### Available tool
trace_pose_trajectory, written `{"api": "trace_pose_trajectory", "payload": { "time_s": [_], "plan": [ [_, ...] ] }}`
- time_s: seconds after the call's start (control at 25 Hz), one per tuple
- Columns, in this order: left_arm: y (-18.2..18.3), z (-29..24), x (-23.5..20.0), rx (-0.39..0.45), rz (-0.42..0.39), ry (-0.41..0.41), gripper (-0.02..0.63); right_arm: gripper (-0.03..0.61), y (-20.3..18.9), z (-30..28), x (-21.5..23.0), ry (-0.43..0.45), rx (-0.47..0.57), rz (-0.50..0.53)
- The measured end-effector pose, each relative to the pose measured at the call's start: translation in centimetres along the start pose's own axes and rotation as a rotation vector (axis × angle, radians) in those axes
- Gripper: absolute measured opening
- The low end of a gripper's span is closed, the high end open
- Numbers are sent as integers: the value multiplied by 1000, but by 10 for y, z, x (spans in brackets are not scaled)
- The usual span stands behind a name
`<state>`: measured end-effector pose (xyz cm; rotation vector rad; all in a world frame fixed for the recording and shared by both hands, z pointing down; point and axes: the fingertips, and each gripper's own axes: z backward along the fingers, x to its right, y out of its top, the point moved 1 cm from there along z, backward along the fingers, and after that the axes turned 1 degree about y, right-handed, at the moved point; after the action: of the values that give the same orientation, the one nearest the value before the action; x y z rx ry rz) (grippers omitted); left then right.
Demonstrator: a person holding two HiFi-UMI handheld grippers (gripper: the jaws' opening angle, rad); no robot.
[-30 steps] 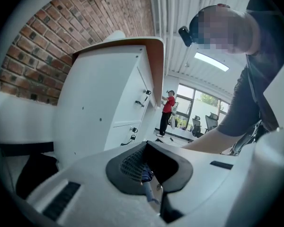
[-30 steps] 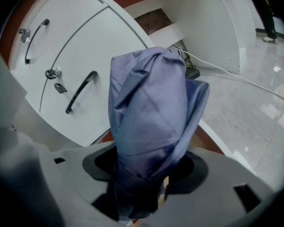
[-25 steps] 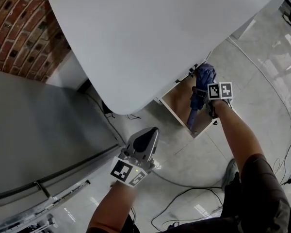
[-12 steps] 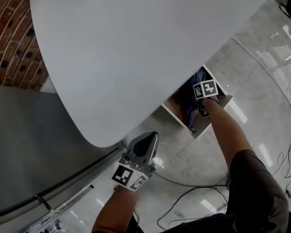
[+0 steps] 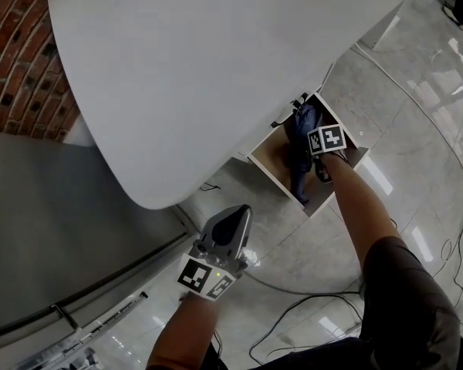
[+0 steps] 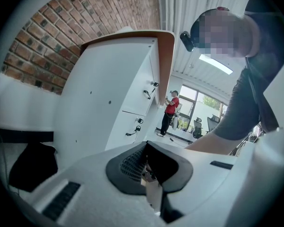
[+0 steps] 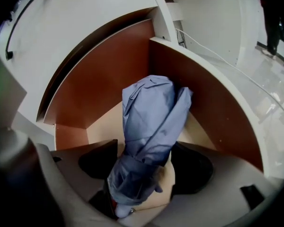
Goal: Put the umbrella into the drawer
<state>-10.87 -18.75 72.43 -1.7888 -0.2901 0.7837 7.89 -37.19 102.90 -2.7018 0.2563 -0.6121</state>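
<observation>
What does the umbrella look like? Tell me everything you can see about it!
The umbrella is folded shut, a long bundle of crumpled blue-grey cloth, thin-looking, with a band round its near end. It lies slanted inside the open drawer, which has brown walls and a pale floor. Its near end sits between the jaws of the right gripper, which have just been opening; a gap shows beside one pad, so it looks let go.
</observation>
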Motion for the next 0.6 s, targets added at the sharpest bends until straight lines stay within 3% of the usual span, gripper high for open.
{"api": "trace_pose_trajectory", "payload": {
  "time_s": [0.6],
  "plan": [
    [15,14,4,41,-42,22,5,360,9,39,-8,-40,158,62]
  ]
}}
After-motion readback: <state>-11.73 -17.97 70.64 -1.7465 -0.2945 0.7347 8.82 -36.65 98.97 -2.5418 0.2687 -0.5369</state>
